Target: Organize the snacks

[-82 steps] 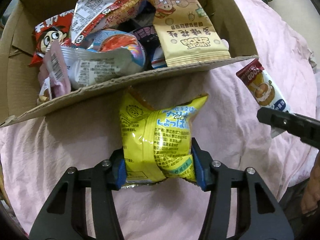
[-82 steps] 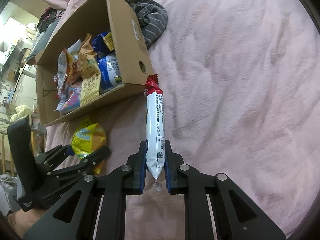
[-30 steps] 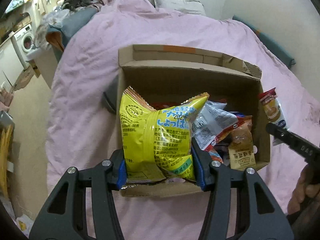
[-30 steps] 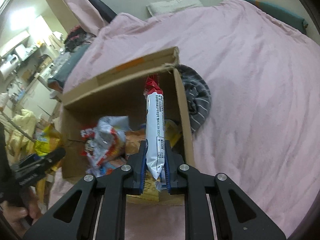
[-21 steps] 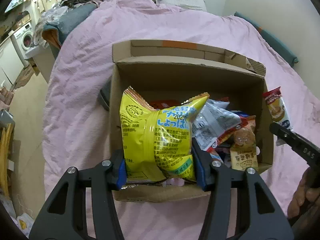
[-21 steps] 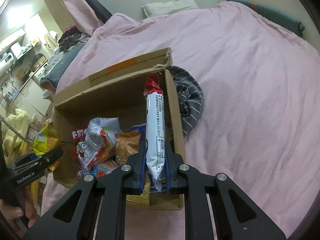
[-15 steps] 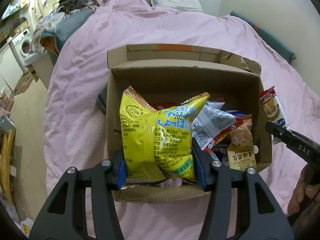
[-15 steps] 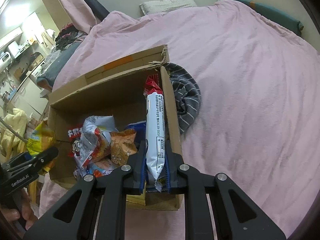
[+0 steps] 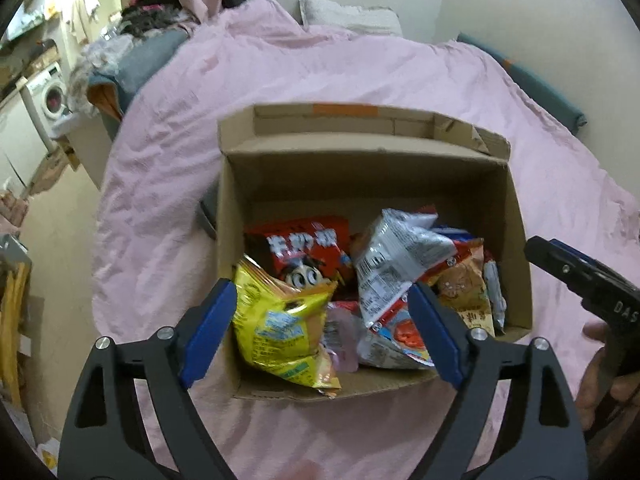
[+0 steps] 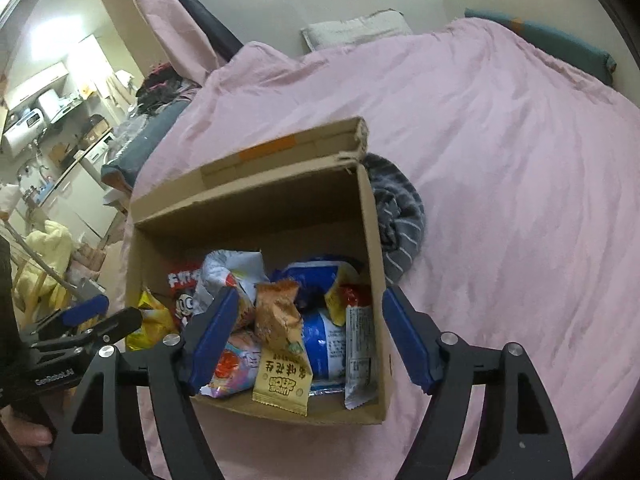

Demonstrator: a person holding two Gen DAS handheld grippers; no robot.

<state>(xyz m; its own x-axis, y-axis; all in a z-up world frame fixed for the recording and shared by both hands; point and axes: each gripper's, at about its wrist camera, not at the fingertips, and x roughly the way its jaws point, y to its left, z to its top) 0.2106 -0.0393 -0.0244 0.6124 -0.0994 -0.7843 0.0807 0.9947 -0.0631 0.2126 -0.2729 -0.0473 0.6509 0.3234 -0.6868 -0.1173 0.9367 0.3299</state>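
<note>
An open cardboard box (image 9: 372, 176) of snacks sits on a pink bedspread. My left gripper (image 9: 320, 286) hovers over its near side with the jaws opening wide. The yellow snack bag (image 9: 284, 332) lies loose in the near left corner, and no pad presses on it. In the right wrist view my right gripper (image 10: 310, 292) is also opening above the box (image 10: 248, 208). The long white packet with a red end (image 10: 360, 348) rests against the right wall, free of the pads. The yellow bag (image 10: 152, 320) and the left gripper (image 10: 88, 320) show at the left there.
A red cartoon bag (image 9: 308, 248), a silver bag (image 9: 396, 256), a tan packet (image 10: 280, 360) and a blue bag (image 10: 320, 344) fill the box. A striped grey cloth (image 10: 400, 220) lies against its right side. The bed's edge drops off at left toward a washing machine (image 9: 48, 96).
Both grippers have let go: the yellow bag dropped from the left jaws into the box, and the long packet fell from the right jaws onto the snacks. Neither hand shifted much.
</note>
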